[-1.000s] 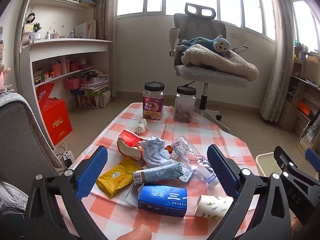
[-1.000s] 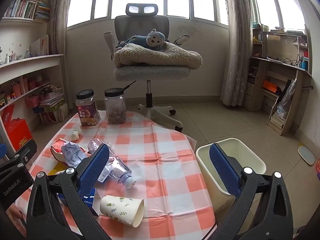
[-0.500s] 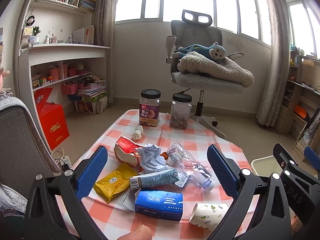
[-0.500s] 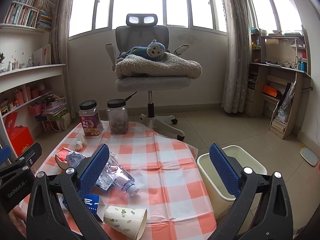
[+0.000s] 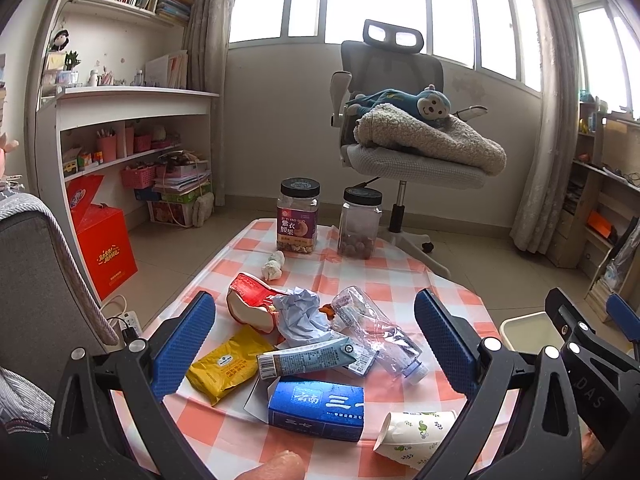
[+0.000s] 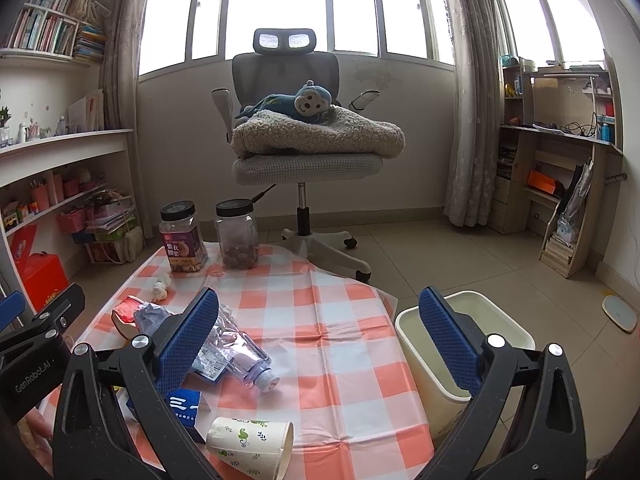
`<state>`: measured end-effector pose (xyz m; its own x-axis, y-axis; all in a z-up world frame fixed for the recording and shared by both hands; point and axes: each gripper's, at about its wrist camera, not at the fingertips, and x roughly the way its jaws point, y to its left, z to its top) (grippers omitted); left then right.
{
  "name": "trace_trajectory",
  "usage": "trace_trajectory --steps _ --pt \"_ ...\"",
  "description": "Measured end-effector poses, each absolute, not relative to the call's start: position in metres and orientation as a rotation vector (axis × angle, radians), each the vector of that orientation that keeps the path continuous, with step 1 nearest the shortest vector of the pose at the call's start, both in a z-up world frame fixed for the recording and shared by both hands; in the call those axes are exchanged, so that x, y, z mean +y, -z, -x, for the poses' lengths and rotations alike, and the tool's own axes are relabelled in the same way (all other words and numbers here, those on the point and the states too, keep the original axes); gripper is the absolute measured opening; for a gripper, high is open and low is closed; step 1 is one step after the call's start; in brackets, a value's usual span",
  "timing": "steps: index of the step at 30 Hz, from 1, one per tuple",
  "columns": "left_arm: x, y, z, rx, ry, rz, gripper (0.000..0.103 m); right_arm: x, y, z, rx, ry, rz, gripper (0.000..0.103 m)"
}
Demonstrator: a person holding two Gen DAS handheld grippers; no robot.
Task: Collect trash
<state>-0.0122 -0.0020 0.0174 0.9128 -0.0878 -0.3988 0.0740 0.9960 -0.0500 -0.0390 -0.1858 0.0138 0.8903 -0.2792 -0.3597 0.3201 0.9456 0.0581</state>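
Daylight pours through tall windows (image 6: 280, 4) behind a grey office chair (image 6: 296, 120) piled with a fleece blanket (image 6: 320, 132). White shelves (image 5: 120, 120) line the left wall; the floor (image 6: 460, 248) is beige tile.

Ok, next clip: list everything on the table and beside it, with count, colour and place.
jars: 2, clear with black lids, table's far end
tissue wad: 1, white, near the jars
snack bag: 1, red, mid-table
crumpled paper: 1, pale blue
plastic bottle: 1, clear, lying
yellow packet: 1
tube: 1, grey-blue
blue box: 1, near edge
paper cup: 1, white, on its side
bin: 1, cream, on the floor right of the table
left gripper: open, empty
right gripper: open, empty
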Motion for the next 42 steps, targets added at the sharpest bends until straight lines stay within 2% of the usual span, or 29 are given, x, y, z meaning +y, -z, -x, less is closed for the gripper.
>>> trace_trajectory --steps 42 --pt "-0.0015 -0.0138 0.0119 0.427 0.082 0.038 0.097 -0.1857 -0.0116 0.0395 0.354 0.309 -0.115 0.096"
